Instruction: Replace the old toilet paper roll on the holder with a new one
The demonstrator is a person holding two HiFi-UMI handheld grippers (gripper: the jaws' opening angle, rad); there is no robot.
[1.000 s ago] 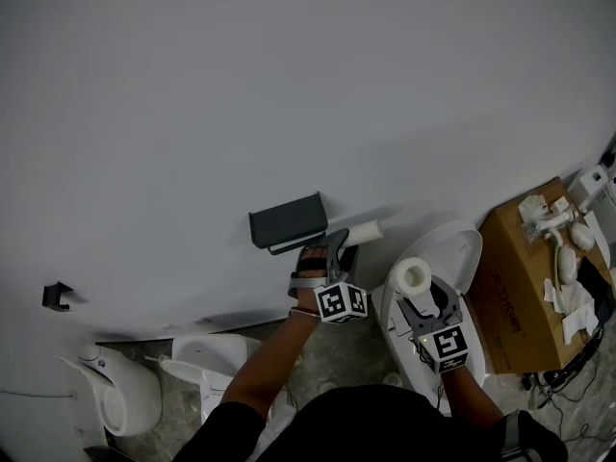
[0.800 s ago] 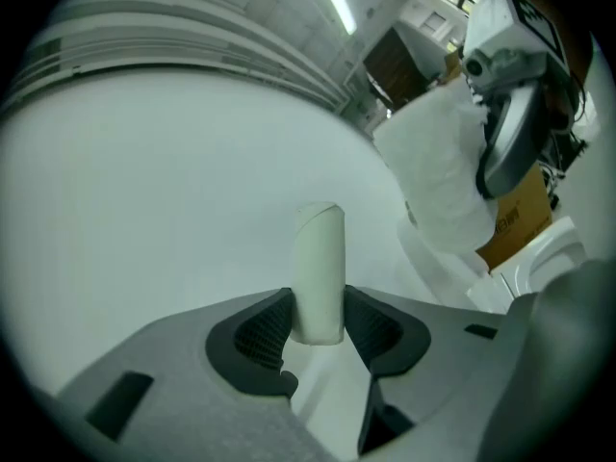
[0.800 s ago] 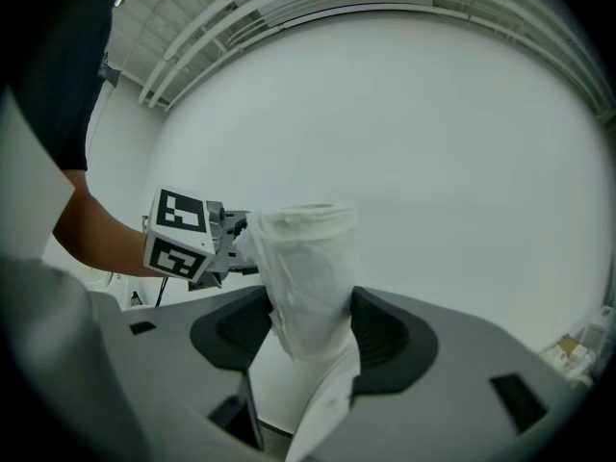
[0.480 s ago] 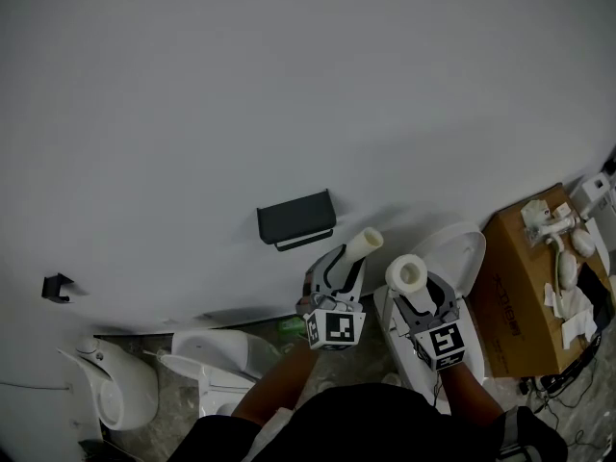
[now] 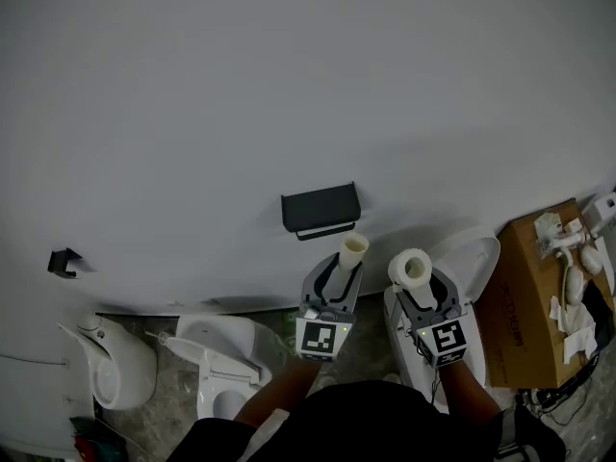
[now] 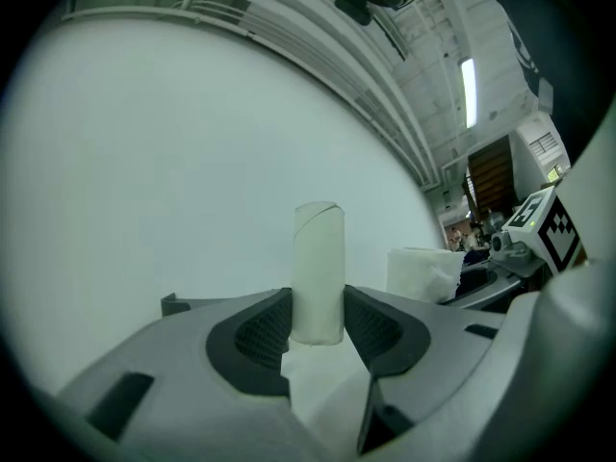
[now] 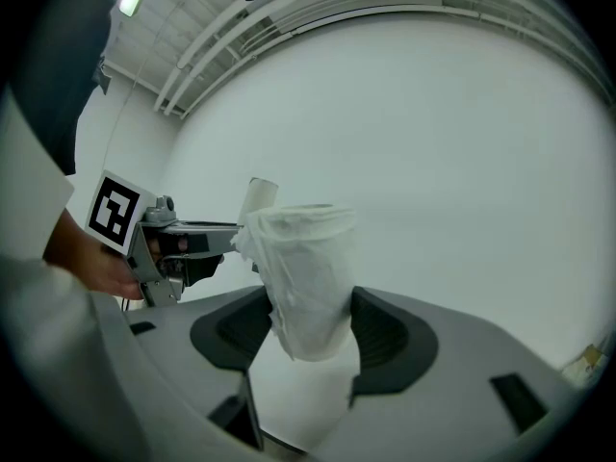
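Note:
The black paper holder (image 5: pixel 320 210) is fixed to the white wall, and no roll shows on it. Just below it my left gripper (image 5: pixel 339 275) is shut on the bare cardboard tube (image 5: pixel 351 250), which stands upright between the pads (image 6: pixel 260 330) in the left gripper view (image 6: pixel 319 272). To its right my right gripper (image 5: pixel 421 292) is shut on the new white paper roll (image 5: pixel 411 269). In the right gripper view this roll (image 7: pixel 303 277) fills the jaws, with loose wrinkled paper on its side. The left gripper (image 7: pixel 183 243) and its tube (image 7: pixel 258 195) show beyond it.
A white toilet (image 5: pixel 462 258) stands under my right gripper. Another toilet (image 5: pixel 217 354) and a white fixture (image 5: pixel 111 373) sit at the lower left. A cardboard box (image 5: pixel 529 296) carrying white fittings is at the right. A small black bracket (image 5: pixel 64 261) hangs on the wall.
My left gripper drew the cardboard tube away from the holder, down and to the right, and rolled it from lying sideways to upright. The right gripper with the new roll shifted slightly.

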